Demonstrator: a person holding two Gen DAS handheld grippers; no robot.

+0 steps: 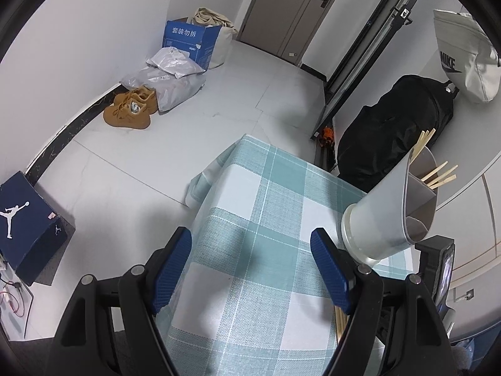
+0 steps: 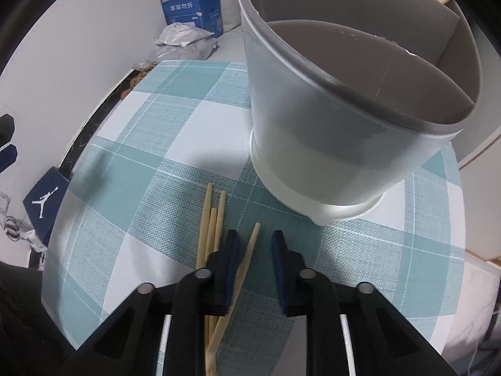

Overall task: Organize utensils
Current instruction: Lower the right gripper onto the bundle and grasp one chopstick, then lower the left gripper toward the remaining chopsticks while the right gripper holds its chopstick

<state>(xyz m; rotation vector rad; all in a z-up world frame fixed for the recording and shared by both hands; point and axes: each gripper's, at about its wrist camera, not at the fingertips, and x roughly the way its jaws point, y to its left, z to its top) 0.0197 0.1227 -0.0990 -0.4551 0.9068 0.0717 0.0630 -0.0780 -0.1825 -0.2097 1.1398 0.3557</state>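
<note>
Chopsticks (image 2: 216, 235) loose on the checked teal-and-white cloth (image 2: 141, 156), just in front of the grey holder (image 2: 313, 144); more chopsticks (image 1: 438, 172) already standing in the holder's far compartment, tips poking above the rim. Right gripper (image 2: 255, 250) low over the loose bundle, jaws narrowed around a single chopstick (image 2: 247, 260) lying aslant between the blue pads, a gap showing on the right side, so not yet clamped. Three other sticks just left of the left finger. Left gripper (image 1: 250, 263) wide apart over bare cloth, nothing between its pads, holder just beside its right finger.

Legible writing around the room: blue carton (image 1: 191, 42) by the wall printed with white Chinese characters "套装勿拆"; navy shoebox (image 1: 28, 219) on the floor bearing the white Jumpman figure; pale bag (image 1: 463, 59) hanging at right marked "NIKE" with the swoosh. Tan shoes (image 1: 131, 109) beside grey parcel bags (image 1: 169, 78).
</note>
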